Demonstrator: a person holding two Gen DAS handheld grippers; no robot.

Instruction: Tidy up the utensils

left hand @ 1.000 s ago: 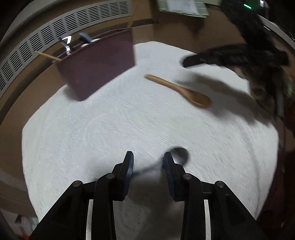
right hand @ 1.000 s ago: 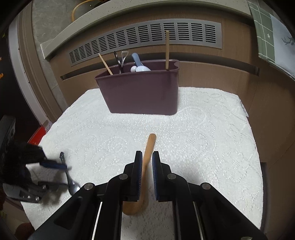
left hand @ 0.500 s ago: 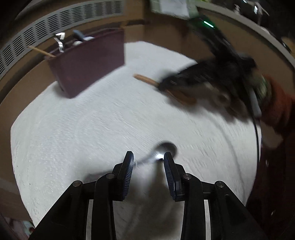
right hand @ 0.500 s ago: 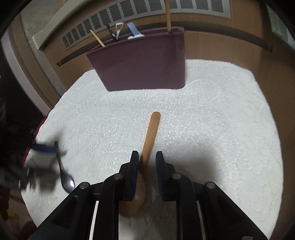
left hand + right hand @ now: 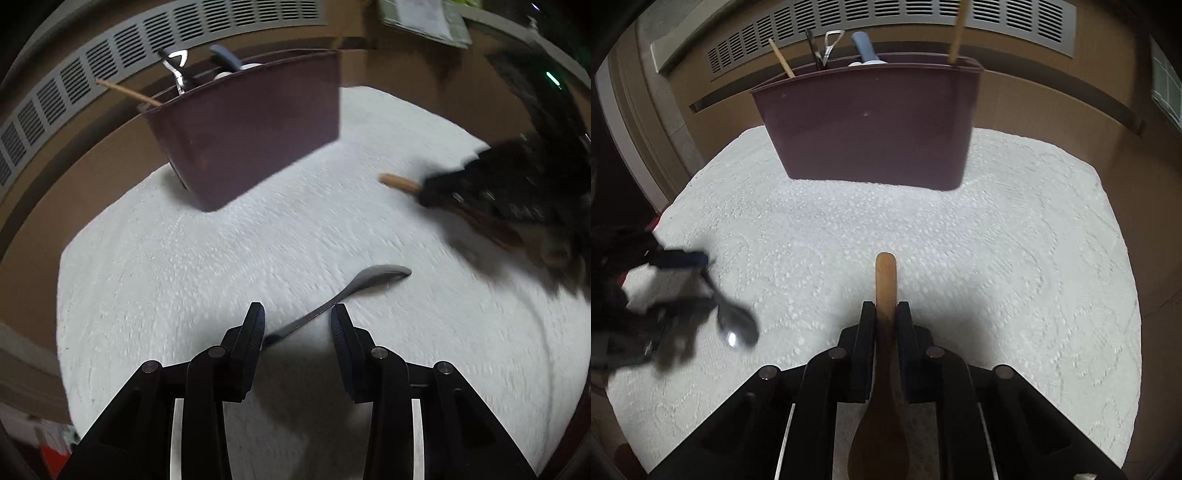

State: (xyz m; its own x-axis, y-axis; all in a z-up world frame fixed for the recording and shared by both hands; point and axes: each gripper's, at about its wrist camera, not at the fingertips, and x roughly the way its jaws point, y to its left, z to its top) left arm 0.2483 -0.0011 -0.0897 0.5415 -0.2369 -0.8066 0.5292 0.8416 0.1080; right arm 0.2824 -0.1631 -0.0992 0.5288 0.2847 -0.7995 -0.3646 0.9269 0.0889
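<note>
1. On white lace cloth (image 5: 997, 258), lower centre of the right wrist view: right gripper (image 5: 886, 306) closing, pads clenched on the handle of wooden spoon (image 5: 885, 273). Bowl tucked back under the fingers, handle tip aimed up-frame at maroon bin (image 5: 868, 122), upper centre, well apart from it.
2. Lower centre of the left wrist view: left gripper (image 5: 297, 314) opening, jaws released. Thin handle of metal spoon (image 5: 373, 277) lying askew between the pads, bowl out to the right on the cloth. Cannot tell whether either pad touches it.
3. To do the step well, by judgement: keep the wooden spoon pinched firmly, lift clear of the lace before travelling, then tip upright over the bin and lower into a free gap among the utensils standing there.
4. For the metal spoon: square the pads across the handle before squeezing; likely to pivot or slip if caught at this slant.
5. Against half a second ago: right pads now pressed on wood where a gap showed either side. Bin larger in both views. Metal spoon's bowl farther right in the left view, left jaws a touch wider.
</note>
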